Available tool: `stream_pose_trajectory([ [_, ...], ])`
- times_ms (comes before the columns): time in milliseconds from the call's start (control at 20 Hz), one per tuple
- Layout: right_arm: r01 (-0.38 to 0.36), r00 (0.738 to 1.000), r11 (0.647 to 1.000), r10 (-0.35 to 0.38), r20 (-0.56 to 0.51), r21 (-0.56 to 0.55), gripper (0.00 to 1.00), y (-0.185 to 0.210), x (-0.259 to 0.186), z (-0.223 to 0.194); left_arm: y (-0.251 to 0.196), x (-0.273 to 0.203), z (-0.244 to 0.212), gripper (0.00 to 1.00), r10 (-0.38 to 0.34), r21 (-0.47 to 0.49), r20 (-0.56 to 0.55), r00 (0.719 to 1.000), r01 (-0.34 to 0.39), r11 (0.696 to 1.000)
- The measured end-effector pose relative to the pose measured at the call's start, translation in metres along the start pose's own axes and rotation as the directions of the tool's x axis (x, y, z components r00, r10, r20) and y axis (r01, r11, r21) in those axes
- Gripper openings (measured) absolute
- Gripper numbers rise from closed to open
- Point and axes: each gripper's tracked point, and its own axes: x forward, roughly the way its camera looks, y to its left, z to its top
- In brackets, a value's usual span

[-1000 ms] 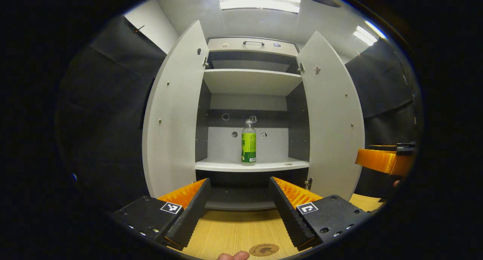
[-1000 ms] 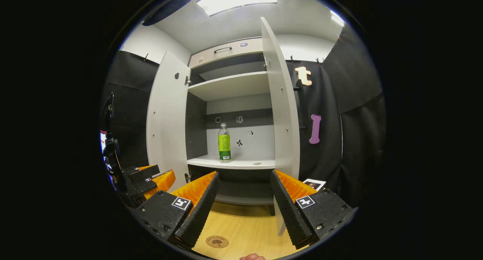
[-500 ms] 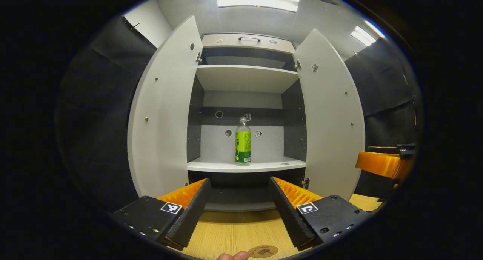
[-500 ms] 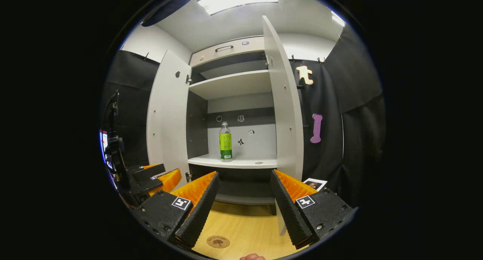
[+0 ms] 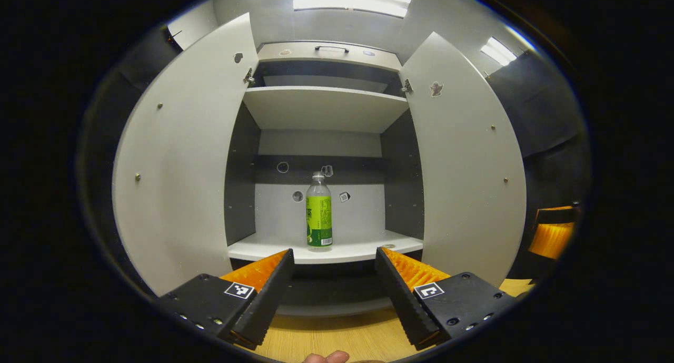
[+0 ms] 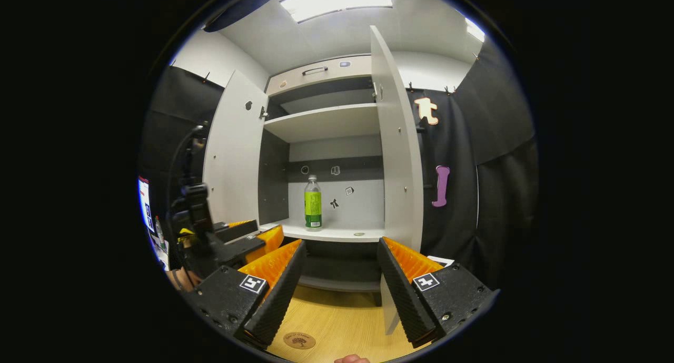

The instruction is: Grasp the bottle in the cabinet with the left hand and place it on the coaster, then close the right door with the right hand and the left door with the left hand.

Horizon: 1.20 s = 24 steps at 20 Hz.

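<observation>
A clear bottle (image 5: pixel 319 213) with a green label stands upright on the cabinet's lower shelf (image 5: pixel 263 249), between the open left door (image 5: pixel 179 163) and the open right door (image 5: pixel 466 157). My left gripper (image 5: pixel 333 256) is open and empty, in front of the shelf and short of the bottle. In the right gripper view the bottle (image 6: pixel 313 202) is farther off, and my right gripper (image 6: pixel 341 245) is open and empty over the wooden table (image 6: pixel 342 321). The round brown coaster (image 6: pixel 299 340) lies on the table below it. The left gripper (image 6: pixel 247 237) shows at the left, near the left door (image 6: pixel 231 152).
An upper shelf (image 5: pixel 324 107) and a drawer with a handle (image 5: pixel 331 49) sit above the bottle. A small round disc (image 5: pixel 388 245) lies on the lower shelf at the right. A white card (image 6: pixel 439 259) lies by the right door (image 6: pixel 397 141). A screen (image 6: pixel 145 202) glows at far left.
My left gripper has moved forward toward the cabinet: doors and bottle look larger, and the coaster has slid out of its view. The right gripper has barely moved.
</observation>
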Motion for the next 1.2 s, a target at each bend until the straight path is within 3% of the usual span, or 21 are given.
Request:
stream_pose_trajectory([
  [650,0.068,0.998,0.998,-0.068,0.014,0.017,0.83,-0.014,-0.003,0.002,0.025,0.163,-0.007,0.93,0.019,0.037,-0.050,0.999,-0.017,0.999],
  [1200,0.145,0.989,0.990,-0.145,0.002,0.000,0.83,-0.040,0.007,-0.001,0.054,0.238,-0.025,0.94,0.080,0.008,-0.088,0.993,-0.079,0.997],
])
